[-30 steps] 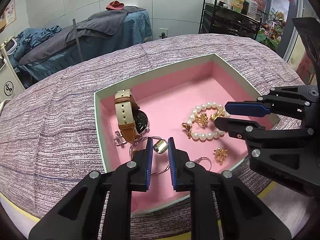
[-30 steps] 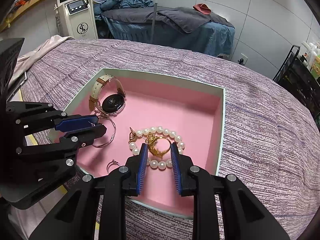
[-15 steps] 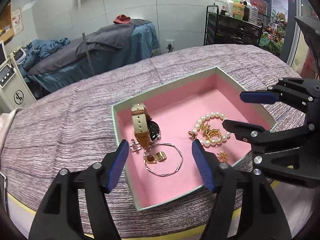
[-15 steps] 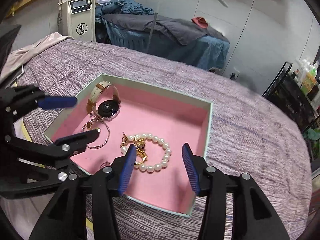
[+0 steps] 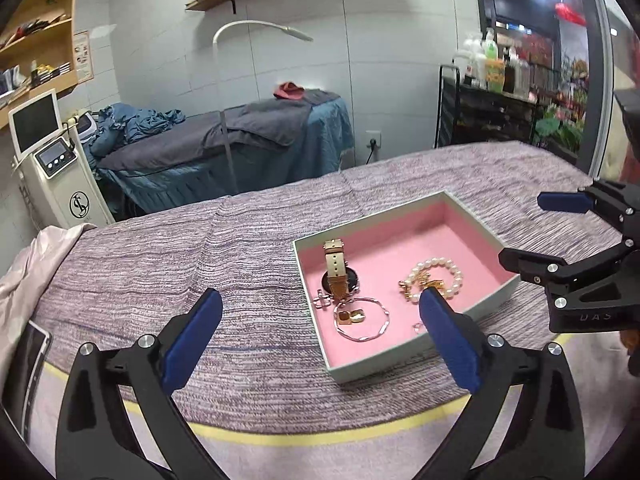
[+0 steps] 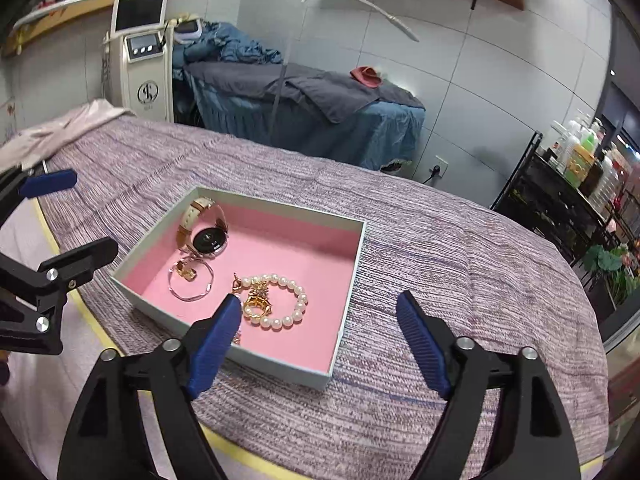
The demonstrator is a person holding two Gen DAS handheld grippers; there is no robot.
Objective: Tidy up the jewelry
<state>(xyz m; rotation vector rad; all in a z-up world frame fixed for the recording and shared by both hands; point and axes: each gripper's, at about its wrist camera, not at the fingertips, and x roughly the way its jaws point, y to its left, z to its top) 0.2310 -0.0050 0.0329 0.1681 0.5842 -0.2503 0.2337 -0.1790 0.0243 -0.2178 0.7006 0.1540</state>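
Observation:
A pale green box with a pink lining (image 5: pixel 468 240) (image 6: pixel 352 300) sits on the purple striped cloth. In it lie a watch with a tan strap (image 5: pixel 336 272) (image 6: pixel 202 232), a silver bangle (image 5: pixel 362 320) (image 6: pixel 190 280) around gold earrings, and a pearl bracelet (image 5: pixel 438 274) (image 6: pixel 280 300) with gold pieces. My left gripper (image 5: pixel 320 336) is wide open and empty, held back above the near edge of the cloth. My right gripper (image 6: pixel 320 340) is wide open and empty, held above the box's near corner.
A massage bed with grey and blue covers (image 5: pixel 240 148) stands behind the table. A white machine with a screen (image 5: pixel 44 152) stands at the left, a black shelf of bottles (image 6: pixel 560 192) at the right. A tablet (image 5: pixel 24 376) lies at the table's left edge.
Both grippers opened from nearly shut to wide open and pulled back and up from the box. The gold earrings and the gold pieces by the pearls stayed in the box.

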